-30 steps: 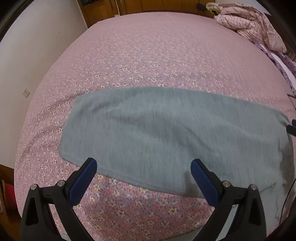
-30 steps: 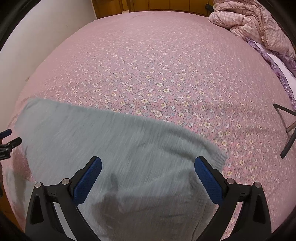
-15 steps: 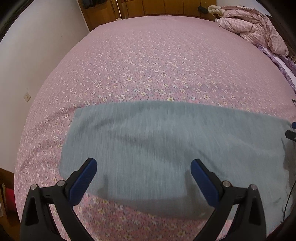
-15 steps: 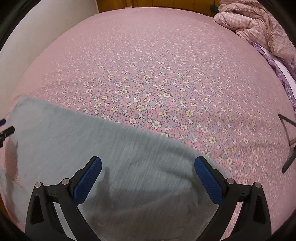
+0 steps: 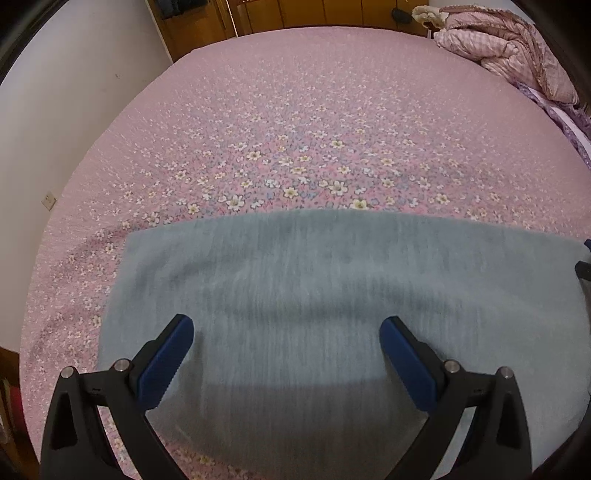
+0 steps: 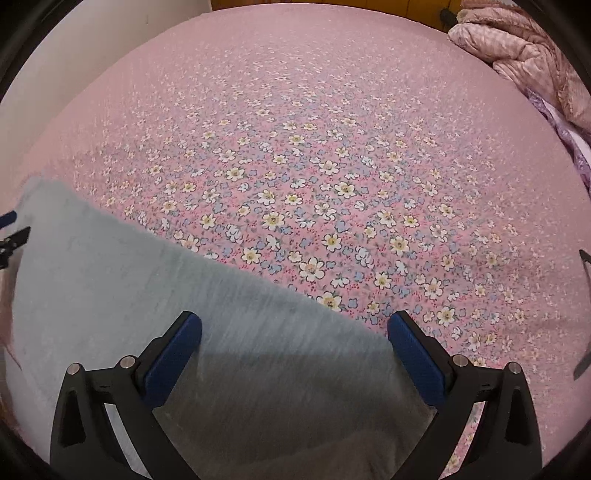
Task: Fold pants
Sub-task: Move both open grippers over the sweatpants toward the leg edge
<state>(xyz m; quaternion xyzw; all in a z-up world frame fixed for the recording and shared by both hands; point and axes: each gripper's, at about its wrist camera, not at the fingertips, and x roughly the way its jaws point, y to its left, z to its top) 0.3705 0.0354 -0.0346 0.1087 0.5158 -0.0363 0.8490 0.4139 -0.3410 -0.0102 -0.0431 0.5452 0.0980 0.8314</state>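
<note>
Grey pants (image 5: pixel 314 306) lie flat as a long strip across the near part of a pink flowered bed. My left gripper (image 5: pixel 286 332) hovers open over the strip's left half, with nothing between its blue fingers. In the right wrist view the same pants (image 6: pixel 129 295) fill the lower left, their far edge running diagonally. My right gripper (image 6: pixel 294 326) is open above their right end. Each gripper's tip shows at the edge of the other's view.
The pink flowered bedspread (image 5: pixel 314 129) stretches far ahead. A crumpled pink quilt (image 5: pixel 506 48) is piled at the far right corner. A white wall (image 5: pixel 62 92) runs along the left side, and wooden cabinets (image 5: pixel 295 14) stand beyond the bed.
Both grippers have advanced over the pants, which now sit lower in both views and reach under the fingers. Both stay open.
</note>
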